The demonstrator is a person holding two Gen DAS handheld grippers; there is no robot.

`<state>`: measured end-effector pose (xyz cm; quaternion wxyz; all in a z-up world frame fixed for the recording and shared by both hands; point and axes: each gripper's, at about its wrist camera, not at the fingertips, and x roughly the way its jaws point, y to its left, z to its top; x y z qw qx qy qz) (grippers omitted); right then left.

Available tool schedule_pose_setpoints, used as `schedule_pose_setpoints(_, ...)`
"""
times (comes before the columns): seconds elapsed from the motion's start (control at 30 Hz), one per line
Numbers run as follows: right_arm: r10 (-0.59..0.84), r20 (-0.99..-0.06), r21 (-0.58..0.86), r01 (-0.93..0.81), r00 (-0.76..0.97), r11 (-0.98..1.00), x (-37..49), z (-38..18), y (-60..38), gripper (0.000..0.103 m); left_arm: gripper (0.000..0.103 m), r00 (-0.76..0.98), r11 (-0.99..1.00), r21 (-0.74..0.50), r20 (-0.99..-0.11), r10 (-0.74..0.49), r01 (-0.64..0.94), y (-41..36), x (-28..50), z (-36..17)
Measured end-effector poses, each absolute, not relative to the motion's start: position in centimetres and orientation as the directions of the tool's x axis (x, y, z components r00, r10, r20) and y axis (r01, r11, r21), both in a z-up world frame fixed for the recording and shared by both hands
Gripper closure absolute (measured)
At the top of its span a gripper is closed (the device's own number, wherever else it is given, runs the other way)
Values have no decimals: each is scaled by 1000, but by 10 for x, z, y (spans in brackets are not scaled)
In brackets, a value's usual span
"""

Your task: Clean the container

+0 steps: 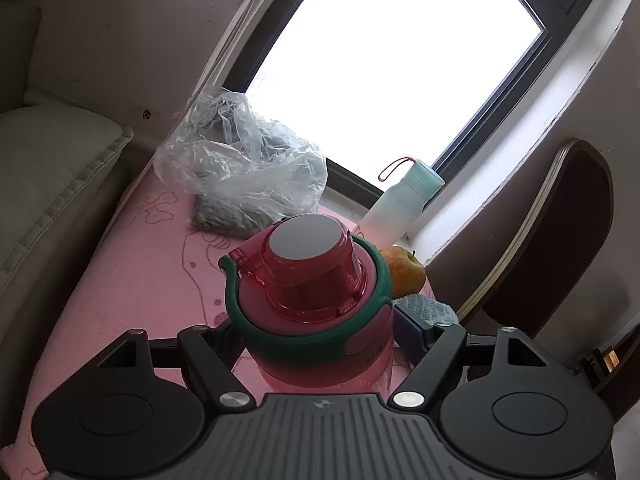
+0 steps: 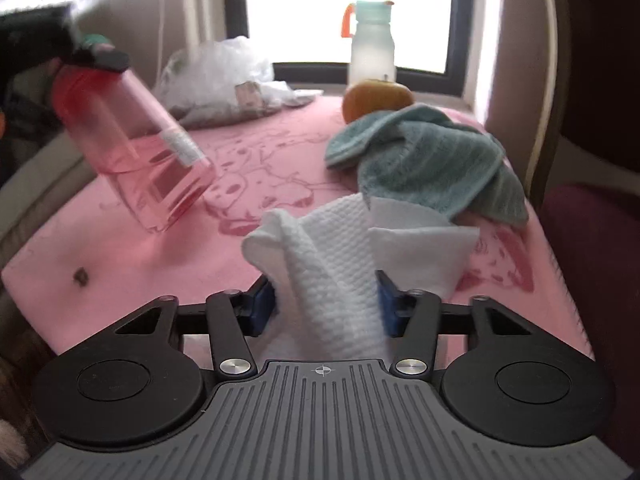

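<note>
A clear pink bottle [image 1: 320, 336] with a red cap and green strap ring fills the centre of the left wrist view, and my left gripper [image 1: 320, 340] is shut on its neck. In the right wrist view the same pink bottle [image 2: 136, 148] hangs tilted above the pink table at the left, its base lowest. My right gripper [image 2: 326, 304] is shut on a white textured wipe [image 2: 340, 264], which bunches up between the blue pads [image 2: 264, 308] and fans out ahead of them.
A pink printed cloth [image 2: 160, 264] covers the table. A teal towel [image 2: 432, 160] lies crumpled at the right, an apple [image 2: 376, 98] behind it. A frosted bottle [image 2: 372, 48] stands on the windowsill, a crinkled plastic bag [image 2: 224, 68] at the back. A chair back [image 1: 560, 232] rises beyond the right edge.
</note>
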<state>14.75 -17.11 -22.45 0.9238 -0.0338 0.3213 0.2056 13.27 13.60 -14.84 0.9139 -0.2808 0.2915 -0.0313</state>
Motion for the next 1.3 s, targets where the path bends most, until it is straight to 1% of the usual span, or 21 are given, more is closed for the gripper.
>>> schedule_pose_setpoints(0.03,356,-608,95,-379,710,920,149,-224,-176,88,28,829,836,-538,-514,-221,-111,137,132,-149)
schedule_pose_setpoints(0.07,358,-611,138,-350,706,926,152,-222,-182,93,28,830,831,-544,-513,-221,-115,138,132,-149)
schedule_pose_setpoints(0.17,438,-581,354,-272,686,895,159,-216,-203,94,28,833,816,-564,-508,-220,-128,143,133,-153)
schedule_pose_setpoints(0.23,564,-523,545,-258,639,797,166,-216,-212,94,27,836,804,-577,-504,-216,-140,146,133,-155)
schedule_pose_setpoints(0.3,681,-435,695,-262,589,670,173,-217,-208,94,27,839,795,-588,-501,-212,-151,147,131,-156)
schedule_pose_setpoints(0.37,777,-326,811,-262,539,522,180,-219,-200,94,27,841,791,-592,-500,-208,-156,147,130,-156)
schedule_pose_setpoints(0.43,835,-209,869,-295,510,397,183,-213,-187,93,27,843,792,-590,-498,-205,-156,146,128,-156)
schedule_pose_setpoints(0.47,849,-171,878,-313,499,361,185,-208,-178,93,27,844,793,-589,-497,-203,-156,145,128,-155)
schedule_pose_setpoints(0.5,854,-171,871,-331,491,364,189,-204,-168,93,27,845,795,-586,-496,-201,-155,144,127,-155)
schedule_pose_setpoints(0.57,846,-209,845,-345,490,408,197,-202,-150,93,27,846,799,-582,-495,-197,-154,142,126,-154)
schedule_pose_setpoints(0.67,793,-291,819,-288,535,496,212,-212,-136,93,27,849,800,-579,-494,-189,-158,142,124,-155)
schedule_pose_setpoints(0.73,759,-339,821,-219,556,527,224,-223,-137,92,27,851,799,-581,-489,-189,-156,142,123,-155)
schedule_pose_setpoints(0.87,726,-383,847,-97,571,523,233,-249,-149,90,27,856,799,-582,-482,-188,-152,142,122,-157)
schedule_pose_setpoints(0.93,719,-400,848,-69,568,526,228,-256,-157,87,27,858,804,-576,-479,-186,-146,141,120,-156)
schedule_pose_setpoints(1.0,729,-434,836,-64,529,545,225,-263,-161,85,27,861,810,-569,-474,-182,-142,139,119,-156)
schedule_pose_setpoints(1.1,770,-400,861,-85,497,502,210,-273,-160,87,27,864,810,-568,-472,-176,-145,138,117,-157)
schedule_pose_setpoints(1.23,813,-350,910,-36,466,413,200,-283,-169,89,26,862,786,-594,-476,-172,-171,145,115,-162)
schedule_pose_setpoints(1.3,832,-353,910,-49,428,411,196,-282,-170,89,26,863,772,-609,-475,-172,-182,148,114,-164)
